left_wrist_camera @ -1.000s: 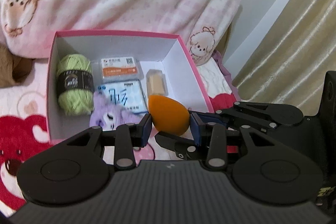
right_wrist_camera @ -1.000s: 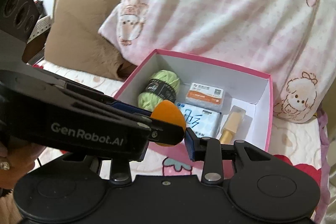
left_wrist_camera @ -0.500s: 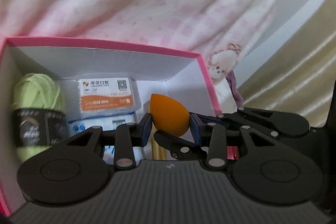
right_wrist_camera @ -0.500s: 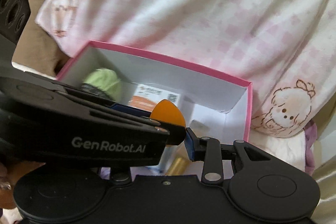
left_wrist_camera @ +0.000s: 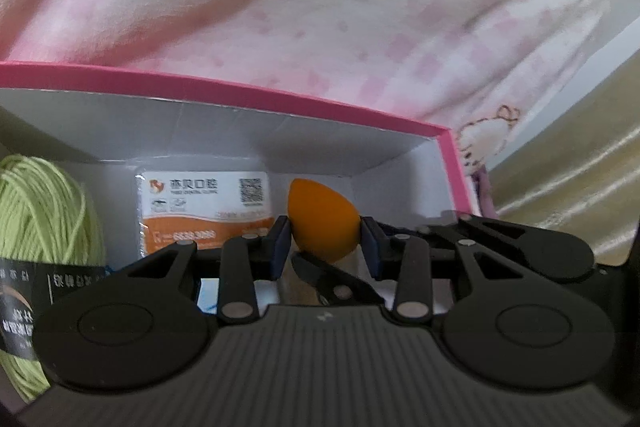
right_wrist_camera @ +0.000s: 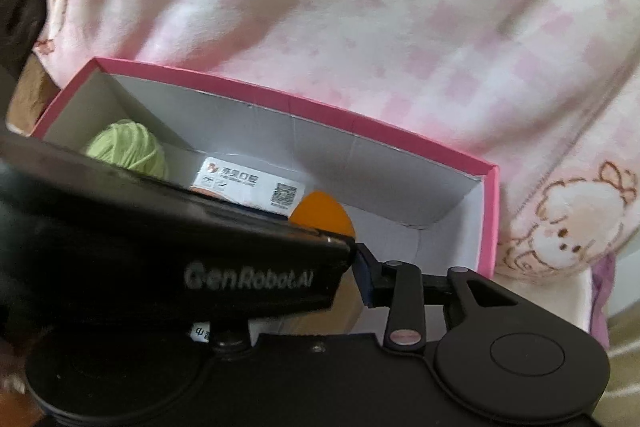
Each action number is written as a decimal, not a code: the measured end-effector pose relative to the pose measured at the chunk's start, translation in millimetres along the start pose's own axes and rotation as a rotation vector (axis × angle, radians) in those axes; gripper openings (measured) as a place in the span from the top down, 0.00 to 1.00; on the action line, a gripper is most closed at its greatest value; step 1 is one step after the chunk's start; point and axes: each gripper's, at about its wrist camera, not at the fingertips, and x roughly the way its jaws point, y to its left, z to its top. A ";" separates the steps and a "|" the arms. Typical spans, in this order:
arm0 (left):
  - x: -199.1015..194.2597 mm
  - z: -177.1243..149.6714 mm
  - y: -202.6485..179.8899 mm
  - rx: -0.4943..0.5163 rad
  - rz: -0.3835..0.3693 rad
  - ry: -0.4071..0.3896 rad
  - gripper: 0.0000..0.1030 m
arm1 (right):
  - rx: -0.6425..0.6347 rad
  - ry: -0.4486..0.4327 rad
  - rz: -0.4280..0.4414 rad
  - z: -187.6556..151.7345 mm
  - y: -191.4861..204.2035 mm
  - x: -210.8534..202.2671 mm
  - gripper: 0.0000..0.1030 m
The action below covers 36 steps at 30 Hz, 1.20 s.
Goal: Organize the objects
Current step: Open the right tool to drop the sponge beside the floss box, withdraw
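Note:
An orange egg-shaped sponge (left_wrist_camera: pixel 320 219) sits between the blue pads of my left gripper (left_wrist_camera: pixel 324 239), which is shut on it. The sponge hangs low inside the pink box (left_wrist_camera: pixel 280 95), near its back right corner. In the right wrist view the sponge (right_wrist_camera: pixel 322 213) peeks over the left gripper's body, which crosses my right gripper (right_wrist_camera: pixel 316 275) and hides its left finger. The right gripper's jaws are opening. One right finger (left_wrist_camera: pixel 332 279) reaches under the sponge, and whether the pads press on anything is hidden.
Inside the box lie a green yarn ball (left_wrist_camera: pixel 40 211) at the left and an orange-and-white card pack (left_wrist_camera: pixel 200 211) in the middle. A pink checked blanket (left_wrist_camera: pixel 320 7) bulges right behind the box. A beige curtain (left_wrist_camera: pixel 580 179) hangs at the right.
Both grippers moved forward and down together with the sponge, from in front of the box to inside it. The box's back wall now looks much closer.

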 end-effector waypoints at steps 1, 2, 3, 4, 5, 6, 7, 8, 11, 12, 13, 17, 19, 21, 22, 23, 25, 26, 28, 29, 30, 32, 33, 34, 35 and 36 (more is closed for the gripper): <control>1.5 0.2 0.2 0.008 0.014 -0.001 0.64 | 0.000 0.002 0.021 -1.2 -2.0 -1.1 0.59; 2.8 0.1 0.6 0.013 0.022 -0.002 0.65 | -0.001 0.004 0.042 -3.0 -4.0 -3.1 0.59; 3.7 -0.4 1.3 0.012 0.016 0.001 0.65 | -0.002 0.003 0.053 -4.3 -5.6 -4.7 0.59; 4.3 -0.9 1.9 0.008 0.011 0.003 0.65 | -0.007 -0.002 0.059 -5.7 -7.2 -6.5 0.61; 4.5 -1.3 1.6 0.011 0.010 0.001 0.65 | -0.017 -0.010 0.061 -6.8 -8.6 -7.9 0.62; 4.4 -1.5 0.4 0.019 0.013 -0.004 0.65 | -0.027 -0.014 0.055 -7.6 -9.8 -8.2 0.70; 4.6 -1.5 -0.5 0.023 0.016 -0.006 0.65 | -0.034 -0.016 0.044 -8.1 -11.1 -7.8 0.78; 6.9 0.8 -3.2 0.021 0.017 -0.005 0.65 | -0.036 -0.017 0.041 -8.5 -13.3 -7.2 0.80; 4.5 -0.1 -9.5 0.049 0.030 -0.027 0.65 | -0.014 -0.020 0.058 -9.9 -18.0 -5.6 0.89; 2.3 -1.4 -13.2 0.069 0.030 -0.038 0.65 | -0.003 -0.018 0.066 -10.7 -18.8 -4.7 0.90; 1.0 -2.3 -16.8 0.084 0.039 -0.043 0.65 | 0.010 -0.015 0.068 -11.6 -19.3 -3.5 0.90; 4.6 -1.6 -26.0 0.096 0.059 -0.033 0.65 | 0.049 -0.009 0.068 -14.3 -19.7 3.2 0.91; 9.2 -0.9 -28.5 0.102 0.090 -0.034 0.66 | 0.043 -0.019 0.061 -15.6 -18.7 4.3 0.91; 13.5 -1.4 -29.3 0.101 0.102 -0.036 0.67 | 0.049 -0.019 0.067 -17.0 -20.2 5.4 0.91; 14.7 -1.6 -29.3 0.096 0.100 -0.037 0.67 | 0.050 -0.020 0.069 -18.0 -21.5 6.1 0.90; 15.6 -1.6 -29.6 0.091 0.098 -0.041 0.67 | 0.049 -0.026 0.066 -19.0 -22.8 6.6 0.90; 18.4 -0.9 -30.8 0.081 0.100 -0.042 0.68 | 0.033 -0.033 0.058 -20.4 -22.7 7.1 0.89; 20.4 -0.3 -32.1 0.078 0.105 -0.045 0.68 | 0.017 -0.042 0.047 -21.5 -21.6 6.3 0.89; 24.5 0.9 -34.7 0.079 0.115 -0.048 0.69 | 0.004 -0.054 0.047 -24.2 -21.2 3.3 0.86; 26.4 1.6 -35.8 0.077 0.118 -0.047 0.69 | 0.001 -0.061 0.053 -26.2 -21.8 0.6 0.86; 27.5 2.2 -36.9 0.077 0.118 -0.048 0.69 | 0.000 -0.068 0.057 -27.9 -22.8 -2.1 0.85; 29.8 3.1 -39.4 0.081 0.121 -0.048 0.69 | 0.009 -0.091 0.064 -32.5 -26.6 -9.4 0.84; 31.1 3.6 -40.4 0.082 0.122 -0.048 0.69 | 0.018 -0.101 0.071 -34.8 -29.0 -12.5 0.83; 32.5 4.4 -41.0 0.076 0.124 -0.049 0.68 | 0.028 -0.109 0.083 -37.3 -31.4 -15.5 0.83; 34.2 5.4 -41.8 0.067 0.126 -0.049 0.68 | 0.037 -0.119 0.089 -39.8 -33.0 -18.1 0.83; 35.8 6.0 -42.8 0.066 0.131 -0.050 0.68 | 0.042 -0.127 0.091 -42.6 -33.6 -20.4 0.82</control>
